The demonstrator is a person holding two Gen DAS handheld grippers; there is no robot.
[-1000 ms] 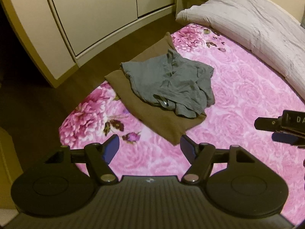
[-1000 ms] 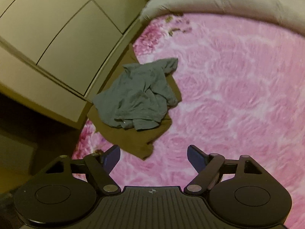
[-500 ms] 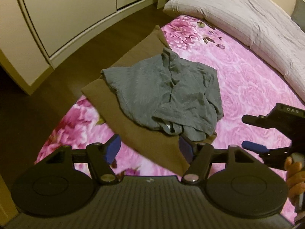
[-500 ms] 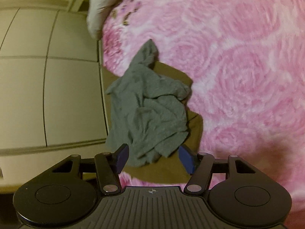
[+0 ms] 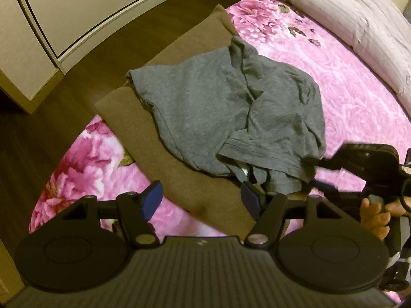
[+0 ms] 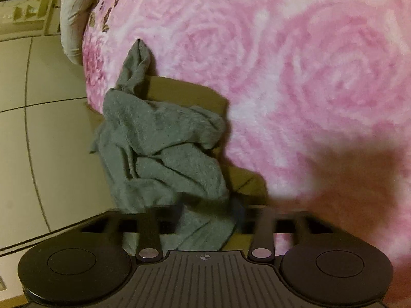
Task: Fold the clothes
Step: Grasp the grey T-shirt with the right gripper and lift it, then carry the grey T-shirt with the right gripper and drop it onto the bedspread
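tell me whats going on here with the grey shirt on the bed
A person holds a pair of tongs in each hand and is starting to fold clothes. A crumpled grey shirt lies on a brown cloth spread over the pink floral blanket. The right tongs are at the shirt's near edge, though blur hides whether they have closed on it. The left tongs hover open beside it.

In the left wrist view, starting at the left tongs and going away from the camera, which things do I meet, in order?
Left tongs → brown cloth → grey shirt → pink flowered blanket → pale striped duvet.
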